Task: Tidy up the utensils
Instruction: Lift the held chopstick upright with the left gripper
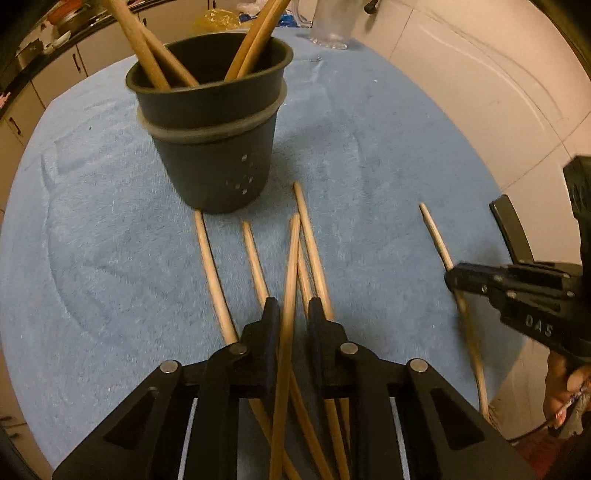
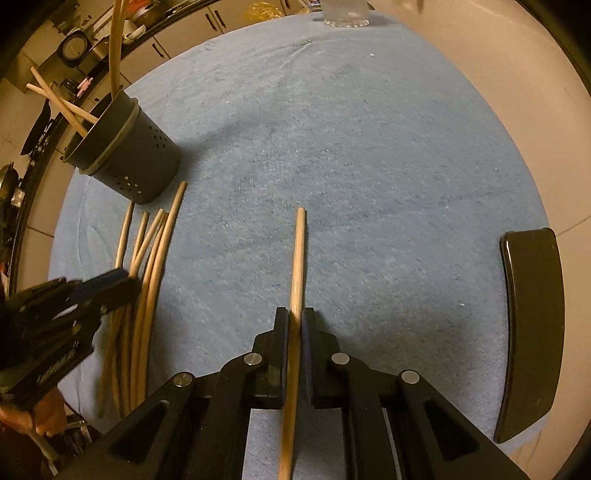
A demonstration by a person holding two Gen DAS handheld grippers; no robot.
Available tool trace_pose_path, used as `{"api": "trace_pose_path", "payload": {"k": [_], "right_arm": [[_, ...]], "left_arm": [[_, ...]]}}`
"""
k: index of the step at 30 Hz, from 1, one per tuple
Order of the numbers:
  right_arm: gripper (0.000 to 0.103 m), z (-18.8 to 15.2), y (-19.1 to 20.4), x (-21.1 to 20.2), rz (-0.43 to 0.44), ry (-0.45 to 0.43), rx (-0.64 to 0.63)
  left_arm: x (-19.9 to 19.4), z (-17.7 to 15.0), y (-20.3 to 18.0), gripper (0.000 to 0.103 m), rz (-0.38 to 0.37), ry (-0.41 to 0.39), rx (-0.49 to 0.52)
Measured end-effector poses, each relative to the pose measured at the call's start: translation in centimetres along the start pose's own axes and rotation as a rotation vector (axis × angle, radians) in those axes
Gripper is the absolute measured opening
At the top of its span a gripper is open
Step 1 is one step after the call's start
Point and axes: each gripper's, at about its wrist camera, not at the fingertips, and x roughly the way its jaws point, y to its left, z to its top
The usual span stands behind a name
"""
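Note:
A dark utensil cup (image 1: pixel 210 147) (image 2: pixel 125 155) stands on the blue towel (image 1: pixel 369 129) with several wooden chopsticks upright in it. More chopsticks (image 1: pixel 210 266) (image 2: pixel 147 295) lie loose in a bundle just in front of it. My left gripper (image 1: pixel 293 308) (image 2: pixel 110 284) hangs low over that bundle, its jaws narrow around one chopstick (image 1: pixel 291 266), with a small gap still showing beside it. To the right, my right gripper (image 2: pixel 295 315) (image 1: pixel 452 277) is shut on a single chopstick (image 2: pixel 299 251) (image 1: pixel 436 236) that lies apart from the others.
A black curved object (image 2: pixel 532 332) (image 1: pixel 511 232) lies at the towel's right edge. A clear glass vessel (image 1: pixel 332 26) (image 2: pixel 345 14) stands at the far edge. Pale floor tiles (image 1: pixel 480 92) show beyond the table, cabinets at the left. A person's hand (image 1: pixel 565 387) holds the right gripper.

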Motion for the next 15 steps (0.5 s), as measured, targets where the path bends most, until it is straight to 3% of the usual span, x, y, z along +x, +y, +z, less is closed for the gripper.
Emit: {"api": "trace_pose_path", "payload": {"k": [1,7,15], "right_arm": [[0.008,0.1,-0.3,-0.2,0.002,0.001,-0.003],[0.008,0.7,-0.6,0.1,0.004,0.024,-0.016],[0.007,1.6,-1.8,-0.3,0.015,0.025,-0.014]], "left_arm": [[0.3,0.2,0.0,0.007,-0.001,0.01,-0.005],[0.3,0.5,0.4,0.006,0.013,0.013,-0.037],[-3.8,-0.8,2.4,0.006,0.004,-0.084,-0.108]]}}
